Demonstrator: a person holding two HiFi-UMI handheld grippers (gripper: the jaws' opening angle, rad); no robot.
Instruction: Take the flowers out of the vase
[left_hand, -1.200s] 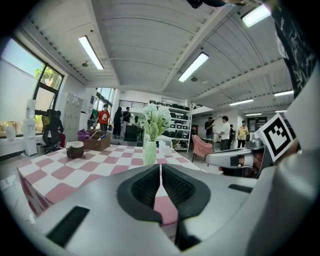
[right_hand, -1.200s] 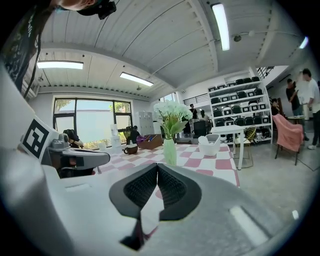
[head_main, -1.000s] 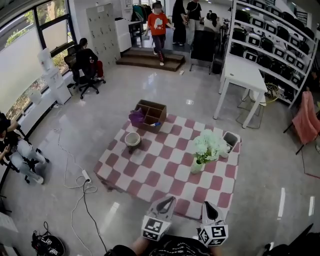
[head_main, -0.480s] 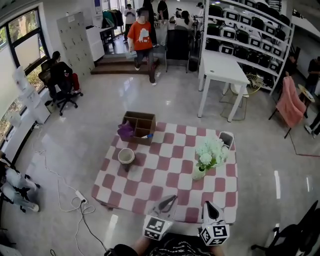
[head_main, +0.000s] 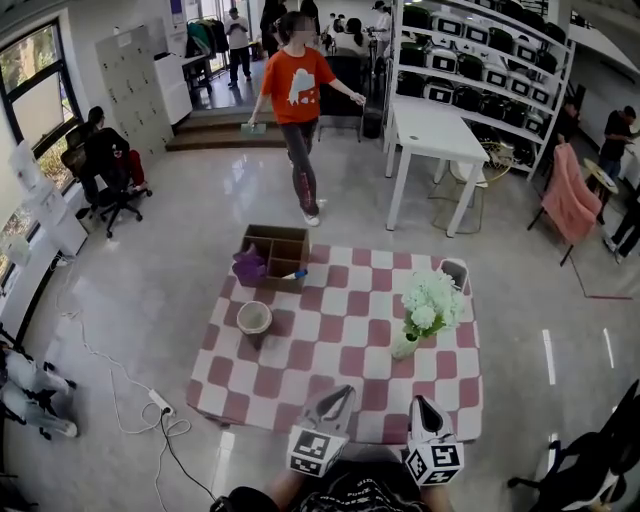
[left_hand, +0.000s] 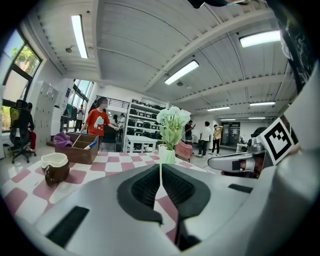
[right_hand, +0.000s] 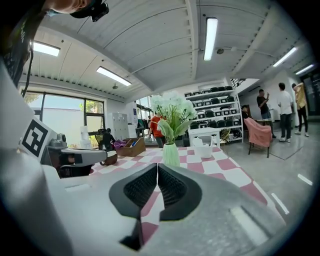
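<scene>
Rig is closer now: left gripper (head_main: 343, 393) and right gripper (head_main: 420, 402), both pinched shut and empty, reach the lower-frame edge of the checked table (head_main: 300, 385); flowers (head_main: 430, 298) untouched in vase (head_main: 404, 346).

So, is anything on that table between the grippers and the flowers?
Nothing visible. Only bare cloth lies between the left gripper, the right gripper and the flowers in their vase; cup and box sit further left.

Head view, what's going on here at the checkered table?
A person holds the left gripper and right gripper, both shut and empty, at the near edge of the checkered table. The white flowers stand in their vase on the table's right side, untouched. Nothing has been lifted out yet.
</scene>
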